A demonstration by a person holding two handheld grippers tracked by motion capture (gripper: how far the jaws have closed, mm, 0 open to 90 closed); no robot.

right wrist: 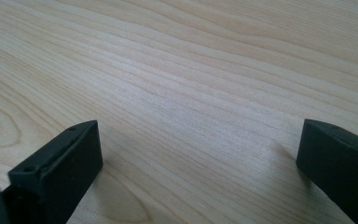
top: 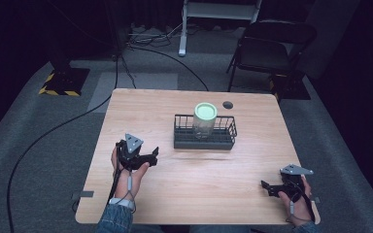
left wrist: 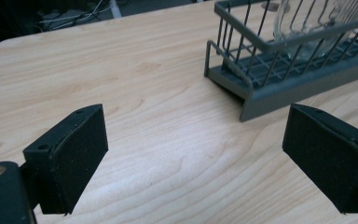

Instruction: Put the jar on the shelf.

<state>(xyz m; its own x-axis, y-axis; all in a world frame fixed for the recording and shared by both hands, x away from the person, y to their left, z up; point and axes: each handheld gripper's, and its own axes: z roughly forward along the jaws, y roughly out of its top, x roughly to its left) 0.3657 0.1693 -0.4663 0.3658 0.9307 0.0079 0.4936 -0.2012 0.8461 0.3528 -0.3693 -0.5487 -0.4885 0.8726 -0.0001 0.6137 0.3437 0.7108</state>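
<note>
Clear glass jar (top: 205,121), pale green lid (top: 206,111)

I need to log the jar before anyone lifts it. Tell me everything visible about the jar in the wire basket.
The jar is a clear, glass-looking cylinder with a ribbed wall, closed by a round pale green lid. It stands upright inside the dark grey wire basket near the middle of the wooden table, its base on the basket's slatted floor. Its contents cannot be told. Neither tool touches it: the left tool sits nearer, open and apart from the basket.
</note>
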